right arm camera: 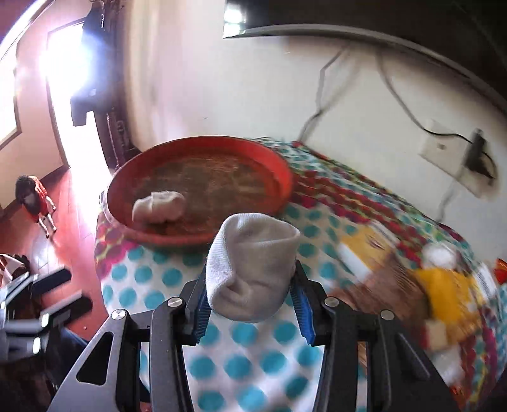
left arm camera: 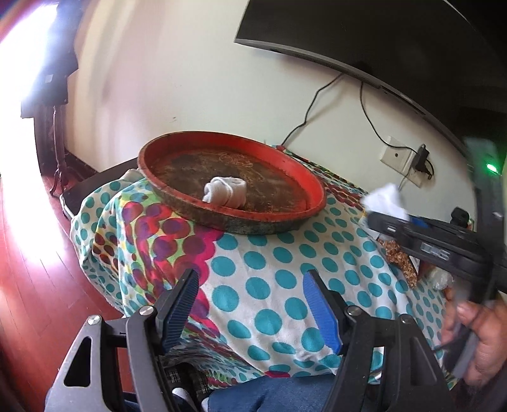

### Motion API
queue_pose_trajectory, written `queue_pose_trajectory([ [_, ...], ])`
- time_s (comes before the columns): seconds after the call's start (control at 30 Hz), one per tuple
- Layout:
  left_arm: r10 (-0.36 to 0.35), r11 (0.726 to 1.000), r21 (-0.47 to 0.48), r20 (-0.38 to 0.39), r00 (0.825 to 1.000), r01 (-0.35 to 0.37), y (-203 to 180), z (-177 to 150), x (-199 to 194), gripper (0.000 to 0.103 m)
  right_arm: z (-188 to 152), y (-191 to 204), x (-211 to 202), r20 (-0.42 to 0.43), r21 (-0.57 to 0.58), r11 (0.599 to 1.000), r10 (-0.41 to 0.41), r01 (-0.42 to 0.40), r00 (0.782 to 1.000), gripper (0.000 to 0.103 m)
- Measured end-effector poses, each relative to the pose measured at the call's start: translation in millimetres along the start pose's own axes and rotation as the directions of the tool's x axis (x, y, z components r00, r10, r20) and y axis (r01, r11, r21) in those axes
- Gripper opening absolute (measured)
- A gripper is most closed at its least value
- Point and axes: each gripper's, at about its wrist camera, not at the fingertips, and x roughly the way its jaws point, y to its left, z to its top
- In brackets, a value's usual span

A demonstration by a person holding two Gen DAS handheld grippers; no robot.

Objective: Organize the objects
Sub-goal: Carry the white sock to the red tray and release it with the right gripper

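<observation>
A round red tray point(left arm camera: 313, 177) sits on the dotted blanket, with a rolled white sock point(left arm camera: 225, 189) inside it near its front rim. The tray point(right arm camera: 279, 171) and that sock point(right arm camera: 160, 207) also show in the right wrist view. My right gripper point(right arm camera: 252, 279) is shut on a second rolled white sock point(right arm camera: 250, 266) and holds it above the blanket, just in front of the tray. In the left wrist view that gripper enters from the right with the held sock point(left arm camera: 385, 198) at its tip. My left gripper point(left arm camera: 250, 285) is open and empty, low over the blanket's front.
A blanket point(left arm camera: 269, 269) with teal dots covers the surface. Snack packets point(right arm camera: 443, 285) lie on its right part, blurred. A wall socket with plug point(left arm camera: 408, 158) and cables are behind. A TV point(left arm camera: 364, 28) hangs above. Red wooden floor point(left arm camera: 35, 279) lies to the left.
</observation>
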Motion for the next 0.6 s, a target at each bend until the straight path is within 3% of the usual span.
queue_pose_trajectory([
  [0.3, 0.034, 0.999, -0.019, 0.007, 0.999, -0.034, 7.6, 2.8, -1.9, 0.070, 57.6, 34.4, 53.0, -0.010, -0.054, 0.998, 0.014, -0.014, 1.000, 0.042],
  [0.6, 0.058, 0.998, -0.025, -0.011, 0.998, -0.058, 13.3, 1.6, 3.6, 0.070, 91.5, 36.8, 127.6, -0.108, 0.006, 1.000, 0.017, -0.017, 0.994, 0.043],
])
